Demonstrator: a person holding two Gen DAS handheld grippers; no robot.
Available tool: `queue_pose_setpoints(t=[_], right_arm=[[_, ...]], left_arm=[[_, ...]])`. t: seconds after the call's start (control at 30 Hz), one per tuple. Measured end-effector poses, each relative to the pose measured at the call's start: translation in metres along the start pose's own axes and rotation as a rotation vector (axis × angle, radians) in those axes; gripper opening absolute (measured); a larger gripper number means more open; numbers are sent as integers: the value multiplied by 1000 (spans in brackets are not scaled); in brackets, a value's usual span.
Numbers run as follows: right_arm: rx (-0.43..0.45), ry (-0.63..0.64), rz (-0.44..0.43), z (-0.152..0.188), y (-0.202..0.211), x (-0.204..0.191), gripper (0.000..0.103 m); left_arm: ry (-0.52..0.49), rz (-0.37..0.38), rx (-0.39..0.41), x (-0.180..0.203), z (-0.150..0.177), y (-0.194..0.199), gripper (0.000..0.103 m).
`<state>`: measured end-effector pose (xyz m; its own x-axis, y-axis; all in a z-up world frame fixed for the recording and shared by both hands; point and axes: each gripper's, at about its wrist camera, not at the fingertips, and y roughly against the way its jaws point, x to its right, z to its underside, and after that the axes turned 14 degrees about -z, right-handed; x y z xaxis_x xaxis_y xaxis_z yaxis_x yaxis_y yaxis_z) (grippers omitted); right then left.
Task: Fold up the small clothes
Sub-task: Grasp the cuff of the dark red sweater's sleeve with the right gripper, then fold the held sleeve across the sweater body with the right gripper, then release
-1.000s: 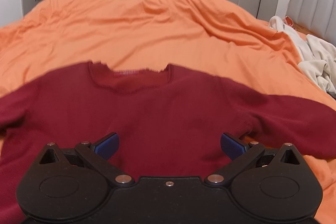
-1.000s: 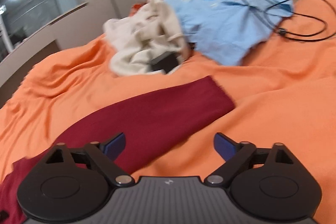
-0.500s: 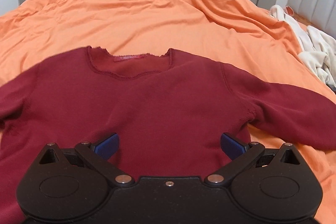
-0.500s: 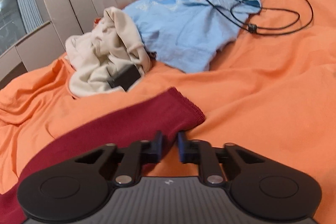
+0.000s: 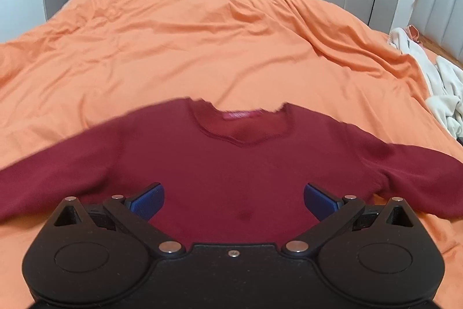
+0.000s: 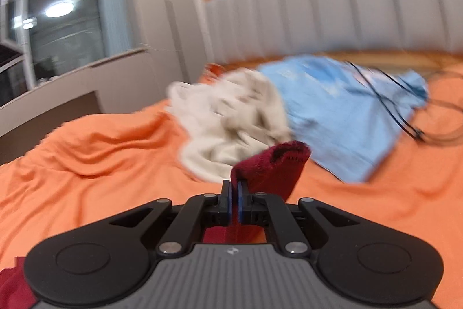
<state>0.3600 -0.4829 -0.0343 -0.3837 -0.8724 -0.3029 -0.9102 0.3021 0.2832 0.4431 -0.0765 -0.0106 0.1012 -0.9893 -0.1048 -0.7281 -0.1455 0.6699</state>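
Pinching the cuff (image 6: 277, 164) of the maroon sweater (image 5: 231, 164), the right gripper (image 6: 234, 193) has its fingers pressed together on the knit, with the cuff mouth bunched just above and right of the fingertips. Left gripper (image 5: 233, 199) hangs over the sweater's chest with its blue pads (image 5: 147, 199) spread wide, gripping nothing; the neckline (image 5: 240, 132) lies ahead of the fingers, both sleeves running out to either side on the orange bedcover (image 5: 202, 48).

Risks, as I judge them: the grip looks thin, only an edge of knit, so the cuff could slip out mid-fold. With the body not pinned, dragging the sleeve may pull the whole garment askew. Beyond the right fingertips sit a cream garment (image 6: 231, 120), a blue garment (image 6: 341, 106) and a black cable (image 6: 405, 120), close enough to snag.

Hard to tell: right view is motion-blurred; how much fabric sits between the pads is unclear. Hem is hidden under the left gripper body, and the far sleeve ends are cut off.
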Motion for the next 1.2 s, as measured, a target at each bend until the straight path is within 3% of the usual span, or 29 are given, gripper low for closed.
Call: queue_pose_setpoints(t=[0.37,0.5,0.7,0.83,1.0,1.13,1.2], right_arm=[[34,320,-391,-18,-2,-175,4],[4,397,-530,0,-4,-235,4],[-101,538,-713,60,2,-311,4],[-204,663,-802,109,12,-344,4],[-361,812,-846,165,22,-360,4],[-444,923,-862,192,28,-369,5],[-478,916,-896,195,37,-367,11]], left_arm=[[162,-75,58,-75,-10,-10,102],[241,-106,47,-102,-9,-15,102],[346,-152,46,-141,-9,-14,102],[399,-185,64,-163,-11,-12,102],[434,-191,47,-180,-7,-19,102],[418,-161,31,-177,-5,-29,102],[395,-131,27,-172,-3,-34,102]])
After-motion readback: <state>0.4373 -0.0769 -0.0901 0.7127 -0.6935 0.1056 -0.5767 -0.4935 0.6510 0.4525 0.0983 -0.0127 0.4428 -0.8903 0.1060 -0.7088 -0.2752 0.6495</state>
